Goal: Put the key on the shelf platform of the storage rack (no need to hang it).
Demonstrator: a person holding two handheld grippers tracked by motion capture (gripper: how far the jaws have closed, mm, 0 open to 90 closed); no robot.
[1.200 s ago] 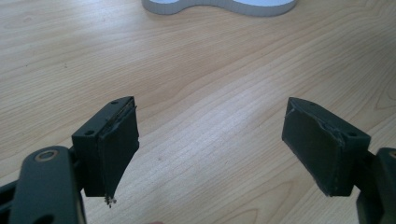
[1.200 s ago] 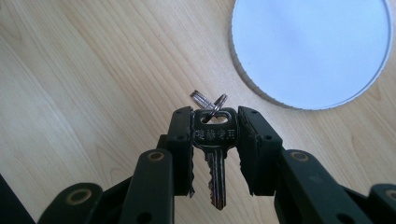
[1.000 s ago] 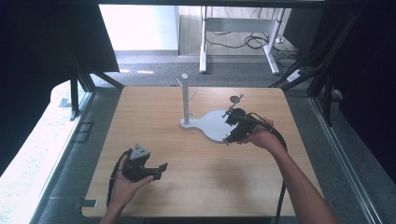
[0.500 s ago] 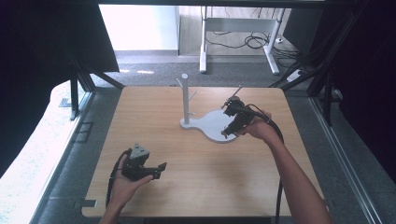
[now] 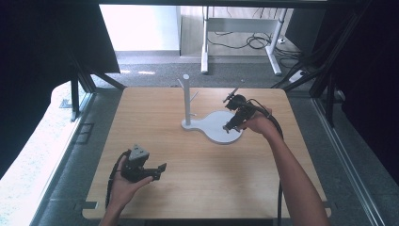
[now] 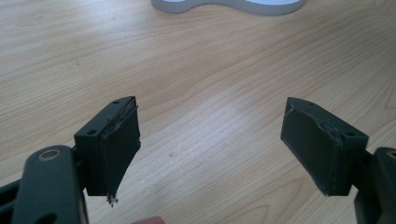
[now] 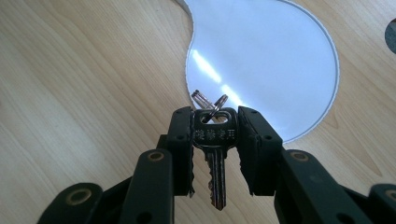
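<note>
My right gripper [image 7: 215, 140] is shut on the head of a silver key [image 7: 215, 161], whose blade hangs back toward the camera. A small split ring [image 7: 211, 100] sticks out past the jaws. In the high view the right gripper [image 5: 229, 126] hovers over the white base [image 5: 217, 133] of a stand, to the right of the stand's upright white post [image 5: 186, 96]. The base [image 7: 266, 56] lies below and beyond the key. My left gripper [image 5: 161, 170] rests low at the front left of the table. Its jaws [image 6: 210, 149] stand wide open with bare wood between them.
The wooden table [image 5: 155, 117] has bare surface all around the stand. Short pegs branch from the post near its top. Beyond the far edge stand desk legs and cables on the floor [image 5: 254, 42]. The stand's base edge [image 6: 229, 5] lies ahead of the left gripper.
My right gripper has carried the key a little toward the far side of the table, over the stand's base. The left hand has stayed in place.
</note>
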